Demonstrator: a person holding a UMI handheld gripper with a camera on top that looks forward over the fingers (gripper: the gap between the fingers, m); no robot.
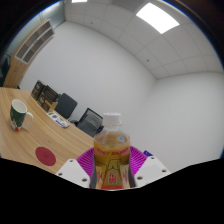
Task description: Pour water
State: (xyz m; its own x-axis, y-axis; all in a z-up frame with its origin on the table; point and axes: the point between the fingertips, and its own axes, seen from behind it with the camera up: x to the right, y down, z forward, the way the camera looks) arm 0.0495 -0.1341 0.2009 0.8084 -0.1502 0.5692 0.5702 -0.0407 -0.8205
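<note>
White walls and a panelled ceiling fill most of the view, with dark office chairs (66,104) at the far side of a wooden worktop (18,132) that tilts away to the left. Pinched between the pink pads of the hand-held gripper (112,172), a capped bottle (112,150) of amber drink is held upright and lifted clear of the worktop, so I judge this the carry step. Next it must swing left toward the green-and-white mug (20,115), past the red coaster (45,155), with open air between.
</note>
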